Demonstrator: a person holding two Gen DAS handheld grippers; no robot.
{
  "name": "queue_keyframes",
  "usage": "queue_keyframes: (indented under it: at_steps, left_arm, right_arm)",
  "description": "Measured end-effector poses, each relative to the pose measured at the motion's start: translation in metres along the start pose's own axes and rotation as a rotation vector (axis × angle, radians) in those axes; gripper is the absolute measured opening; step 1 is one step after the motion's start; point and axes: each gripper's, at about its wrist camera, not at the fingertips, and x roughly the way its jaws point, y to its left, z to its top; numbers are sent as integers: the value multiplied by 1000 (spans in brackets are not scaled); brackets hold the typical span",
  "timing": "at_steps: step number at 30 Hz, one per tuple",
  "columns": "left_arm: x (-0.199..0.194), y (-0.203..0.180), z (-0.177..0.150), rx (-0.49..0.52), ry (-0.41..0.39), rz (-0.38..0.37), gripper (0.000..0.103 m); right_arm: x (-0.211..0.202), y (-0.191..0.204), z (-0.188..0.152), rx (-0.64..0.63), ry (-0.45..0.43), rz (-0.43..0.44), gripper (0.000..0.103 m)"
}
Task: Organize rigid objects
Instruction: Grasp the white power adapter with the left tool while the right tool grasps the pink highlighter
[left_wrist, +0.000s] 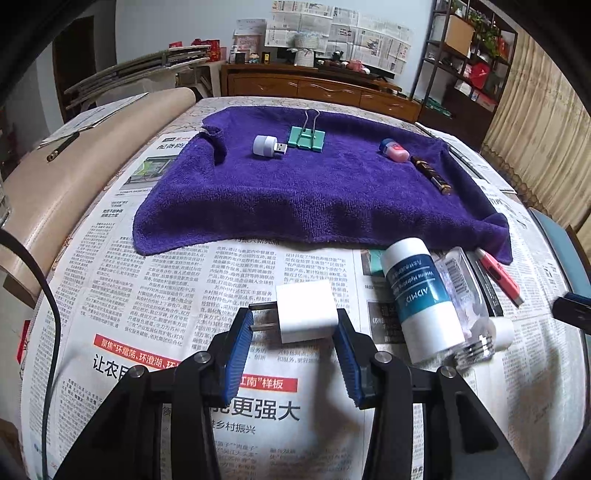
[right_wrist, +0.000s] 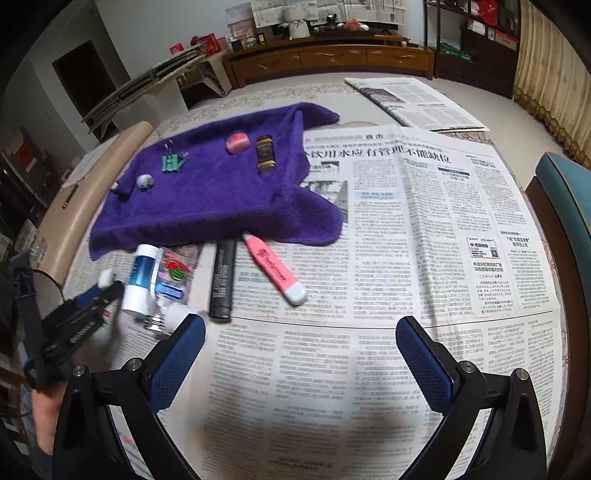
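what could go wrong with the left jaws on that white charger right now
The left gripper clamps the white USB charger with one pad against its prongs, an uneven grip, so it may twist or slip when lifted. The white and blue bottle lies close beside it on the newspaper and could roll if bumped.

- The clear plastic bottle is partly hidden behind the white-and-teal cylindrical bottle in the left wrist view.
- The dark blue object is cut off by the picture's right edge; it cannot be identified.
- The left gripper is blurred in the right wrist view.
- The small white round object on the purple towel is too small to identify there.
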Motion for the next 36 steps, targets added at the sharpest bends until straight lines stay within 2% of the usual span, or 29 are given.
queue_keyframes:
  at_steps: [3, 7, 10, 13, 17, 27, 33, 36]
  left_arm:
    - [0, 2, 1, 0, 1, -17, 42]
    - [1, 3, 3, 2, 8, -34, 42]
    - [3, 3, 6, 13, 9, -35, 42]
    - [3, 5, 7, 17, 13, -36, 42]
    - [0, 9, 8, 26, 7, -42, 42]
    - [-3, 19, 8, 24, 19, -57, 42]
    - [-11, 22, 11, 21, 4, -51, 42]
    - [-14, 23, 13, 19, 0, -48, 42]
  right_arm:
    - [17, -1, 2, -42, 5, -33, 96]
    - [43, 5, 9, -142, 7, -59, 80]
    - [56, 10, 14, -170, 15, -50, 73]
    - [63, 18, 18, -206, -2, -61, 71]
    - [66, 29, 21, -266, -24, -31, 67]
    - [67, 40, 22, -319, -53, 20, 25]
    - [65, 40, 23, -280, -31, 51, 18]
    - [58, 40, 22, -282, -40, 37, 18]
